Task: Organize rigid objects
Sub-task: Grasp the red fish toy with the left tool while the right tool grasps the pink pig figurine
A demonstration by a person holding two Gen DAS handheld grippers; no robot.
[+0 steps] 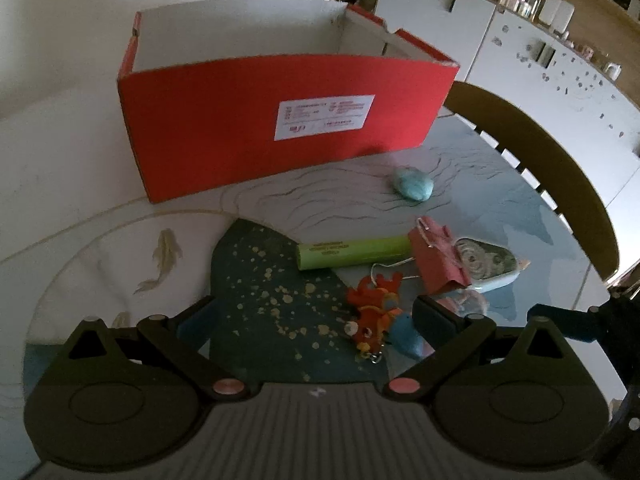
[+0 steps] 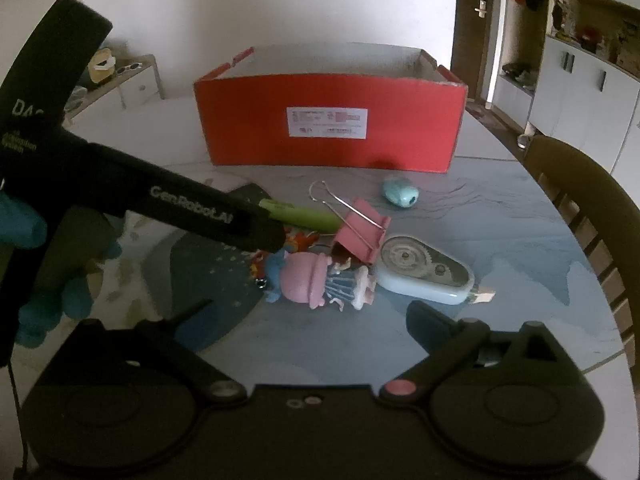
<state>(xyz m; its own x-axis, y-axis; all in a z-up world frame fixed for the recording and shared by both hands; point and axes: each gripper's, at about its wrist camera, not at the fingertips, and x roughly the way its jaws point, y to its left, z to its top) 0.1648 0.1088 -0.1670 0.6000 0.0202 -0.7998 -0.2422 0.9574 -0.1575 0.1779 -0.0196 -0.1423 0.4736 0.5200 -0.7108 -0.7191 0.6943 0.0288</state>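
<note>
Box [image 2: 332, 128], red card with a white label, stands open-topped at the far side of the table [image 2: 520, 248]; what shows of its white inside is bare, though the floor is hidden. By that, nothing looks packed yet and the whole sort is still ahead. All the small items lie loose in front of it, in a cluster: a pale blue tape roller [image 2: 426, 276], a green tube [image 1: 354, 253] touching a pink binder clip [image 2: 362, 236], a pink figurine [image 2: 316, 282] on its side just beside the roller, an orange toy [image 1: 372, 316] on a keyring, and a small blue sharpener [image 2: 401, 194] apart, nearest the box. The left gripper [image 1: 314, 314] hangs over the orange toy with fingers spread wide and nothing between them. The right gripper [image 2: 308, 316] hovers short of the figurine, fingers likewise wide and bare.
</note>
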